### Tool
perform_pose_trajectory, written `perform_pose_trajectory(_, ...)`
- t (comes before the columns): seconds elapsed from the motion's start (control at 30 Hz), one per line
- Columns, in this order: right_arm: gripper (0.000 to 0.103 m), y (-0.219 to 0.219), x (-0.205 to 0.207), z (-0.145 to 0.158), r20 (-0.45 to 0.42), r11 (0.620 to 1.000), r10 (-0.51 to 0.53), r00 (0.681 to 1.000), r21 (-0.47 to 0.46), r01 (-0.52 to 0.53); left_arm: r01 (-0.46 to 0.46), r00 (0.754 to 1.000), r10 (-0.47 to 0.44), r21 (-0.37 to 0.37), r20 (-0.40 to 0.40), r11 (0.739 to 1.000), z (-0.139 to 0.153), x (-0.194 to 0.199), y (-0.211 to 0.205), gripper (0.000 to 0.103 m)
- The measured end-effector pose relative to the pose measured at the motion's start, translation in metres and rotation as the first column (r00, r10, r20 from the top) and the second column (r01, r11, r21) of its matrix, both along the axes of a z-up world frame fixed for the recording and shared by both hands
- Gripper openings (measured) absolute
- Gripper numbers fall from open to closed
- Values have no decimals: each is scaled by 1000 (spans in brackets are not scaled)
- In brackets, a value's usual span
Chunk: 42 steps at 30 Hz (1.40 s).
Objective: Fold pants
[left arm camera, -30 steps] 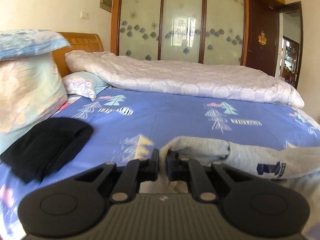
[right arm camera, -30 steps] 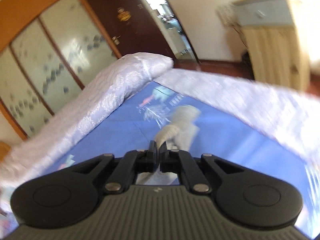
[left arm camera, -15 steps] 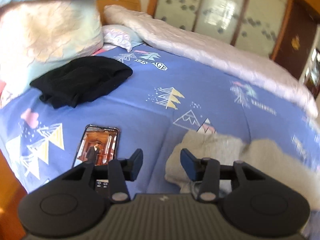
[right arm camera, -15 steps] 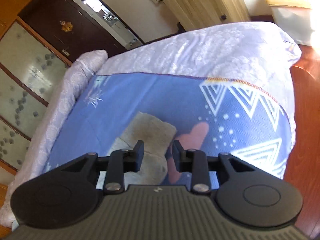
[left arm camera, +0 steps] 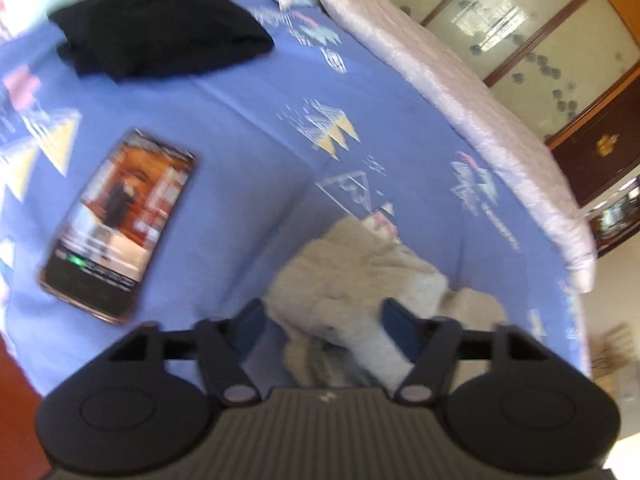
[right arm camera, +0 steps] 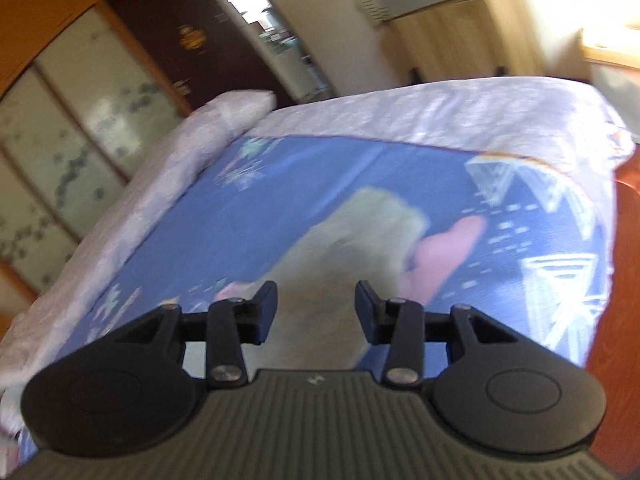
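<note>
While the pants lie bunched by the bed's near edge | left gripper wide apart, holding nothing | right gripper too | folding looks barely begun.

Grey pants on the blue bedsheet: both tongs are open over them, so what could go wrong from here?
1. The soft grey pants lie bunched, not flat; the left tongs may pinch several layers.
2. The lit smartphone lies close on the blue patterned bedsheet; dragged fabric could catch it.
3. In the right view the pants lie near the bed's edge; the right tongs could pull them off.
</note>
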State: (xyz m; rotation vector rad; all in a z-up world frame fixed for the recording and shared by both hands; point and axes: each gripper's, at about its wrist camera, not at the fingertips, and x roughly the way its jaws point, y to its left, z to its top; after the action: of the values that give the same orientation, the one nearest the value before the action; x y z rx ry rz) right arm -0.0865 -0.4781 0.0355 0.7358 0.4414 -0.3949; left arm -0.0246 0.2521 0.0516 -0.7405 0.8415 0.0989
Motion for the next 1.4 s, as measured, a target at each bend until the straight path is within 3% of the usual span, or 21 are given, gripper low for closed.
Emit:
perform_pose_trajectory(0.03, 46, 10, 4, 3, 7, 998, 57, 998, -3, -57, 10, 1000, -10, -29, 1, 1000, -4, 4, -1, 83)
perform_pose_trajectory(0.1, 46, 32, 15, 6, 14, 984, 179, 984, -1, -179, 31, 1000, -31, -65, -2, 997, -12, 17, -6, 76)
perform_pose_trajectory(0.17, 46, 59, 28, 7, 8, 955, 297, 955, 3, -297, 26, 999, -27, -19, -26, 999, -17, 30, -15, 38)
perform_pose_trajectory(0.27, 46, 102, 48, 5, -11, 907, 421, 907, 2, -421, 107, 993, -111, 107, 31, 988, -3, 28, -43, 28)
perform_pose_trajectory(0.3, 46, 115, 54, 2, -15, 889, 457, 889, 21, -457, 173, 980, -190, 229, 55, 958, 8, 21, -61, 28)
perform_pose_trajectory(0.37, 46, 137, 63, -2, -17, 855, 518, 855, 50, -516, 269, 950, -312, 471, 13, 840, 14, 4, -96, 30)
perform_pose_trajectory(0.43, 46, 159, 70, -6, -34, 816, 577, 816, 48, -575, 342, 932, -348, 547, -97, 764, 1, -4, -110, 35)
perform_pose_trajectory(0.5, 46, 179, 75, -10, -69, 787, 617, 784, 24, -617, 387, 918, -366, 559, -155, 733, -11, -14, -109, 38)
perform_pose_trajectory(0.57, 46, 191, 80, -15, -100, 763, 644, 758, 19, -646, 387, 917, -373, 540, -141, 747, -4, -22, -100, 48)
perform_pose_trajectory(0.7, 46, 200, 91, -30, -157, 740, 670, 726, 58, -670, 277, 943, -330, 469, 34, 839, 37, -28, -56, 61)
perform_pose_trajectory(0.8, 46, 199, 92, -37, -157, 744, 666, 729, 72, -664, 173, 958, -252, 429, 135, 887, 60, -6, -27, 82)
perform_pose_trajectory(0.9, 46, 197, 92, -36, -163, 730, 680, 715, 54, -682, 179, 957, -260, 447, 127, 876, 58, 38, -21, 86)
perform_pose_trajectory(1.0, 46, 199, 90, -35, -164, 730, 679, 716, 50, -681, 307, 941, -338, 414, 2, 857, 24, 97, -34, 85)
perform_pose_trajectory(1.07, 46, 202, 90, -36, -168, 731, 677, 716, 43, -681, 395, 915, -398, 360, -70, 845, -2, 121, -46, 70)
perform_pose_trajectory(1.1, 46, 203, 89, -37, -170, 730, 677, 716, 37, -682, 427, 903, -419, 332, -101, 841, -15, 131, -52, 56)
perform_pose_trajectory(1.13, 46, 206, 89, -37, -172, 730, 677, 715, 31, -683, 453, 892, -433, 300, -134, 840, -27, 139, -57, 27)
perform_pose_trajectory(1.17, 46, 208, 89, -38, -173, 729, 677, 716, 25, -684, 449, 894, -421, 294, -157, 844, -36, 143, -62, 24)
perform_pose_trajectory(1.23, 46, 209, 90, -38, -177, 728, 677, 715, 19, -685, 356, 934, -340, 372, -109, 857, -30, 135, -62, 11)
perform_pose_trajectory(1.3, 46, 210, 90, -37, -180, 728, 677, 714, 16, -686, 156, 983, -182, 407, 28, 900, -5, 119, -44, 10)
perform_pose_trajectory(1.37, 46, 212, 89, -38, -182, 726, 677, 713, 11, -687, -73, 991, 29, 341, 131, 937, 12, 106, -11, 10)
perform_pose_trajectory(1.4, 46, 212, 89, -38, -181, 725, 678, 713, 8, -688, -115, 991, 89, 282, 102, 952, 6, 112, 4, 10)
